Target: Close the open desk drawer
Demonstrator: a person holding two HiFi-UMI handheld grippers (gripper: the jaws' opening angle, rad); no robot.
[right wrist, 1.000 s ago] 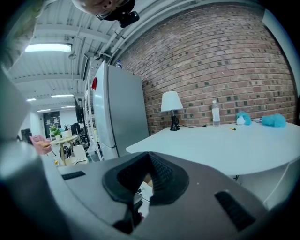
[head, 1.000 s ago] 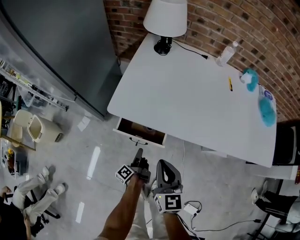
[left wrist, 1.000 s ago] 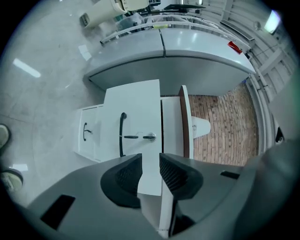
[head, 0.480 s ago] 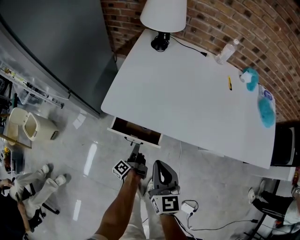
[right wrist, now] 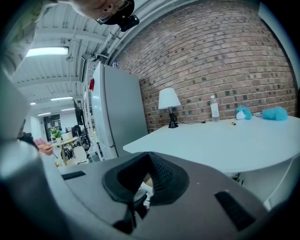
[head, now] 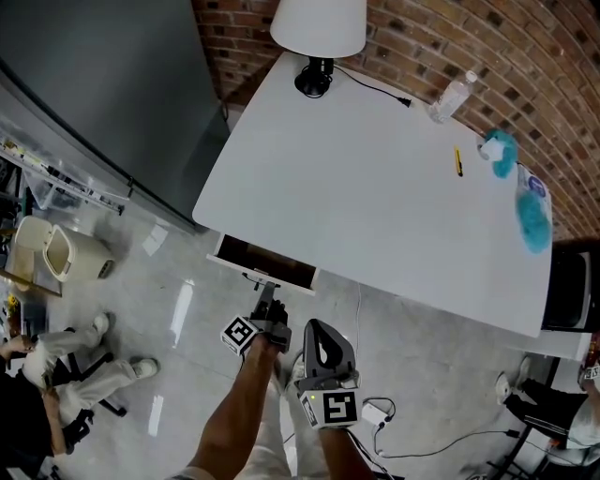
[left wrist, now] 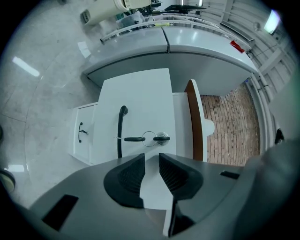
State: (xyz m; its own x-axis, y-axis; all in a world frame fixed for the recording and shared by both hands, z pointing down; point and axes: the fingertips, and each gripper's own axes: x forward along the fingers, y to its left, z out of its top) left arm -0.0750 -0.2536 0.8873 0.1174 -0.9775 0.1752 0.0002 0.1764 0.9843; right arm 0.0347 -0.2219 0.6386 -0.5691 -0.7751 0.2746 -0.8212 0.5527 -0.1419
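Observation:
The white desk [head: 375,178] has one drawer [head: 263,263] pulled out at its near left corner, dark brown inside. My left gripper [head: 267,298] points at the drawer front from just short of it. In the left gripper view the white drawer front [left wrist: 140,103] fills the middle, with a black handle [left wrist: 120,131] and a key on a ring [left wrist: 143,138] in its lock. The left gripper [left wrist: 151,164] has its jaws a narrow gap apart, with nothing between them. My right gripper [head: 323,361] hangs back over the floor, shut and empty [right wrist: 149,161].
On the desk stand a lamp [head: 319,28], a water bottle [head: 450,97], a yellow pen [head: 459,161] and blue fluffy items [head: 534,220]. A grey fridge [head: 103,84] stands to the left. A cable and adapter [head: 380,412] lie on the floor. A seated person's legs [head: 66,370] are at far left.
My left gripper has moved forward, closer to the drawer front. The right gripper has stayed back beside it. The drawer looks equally far out.

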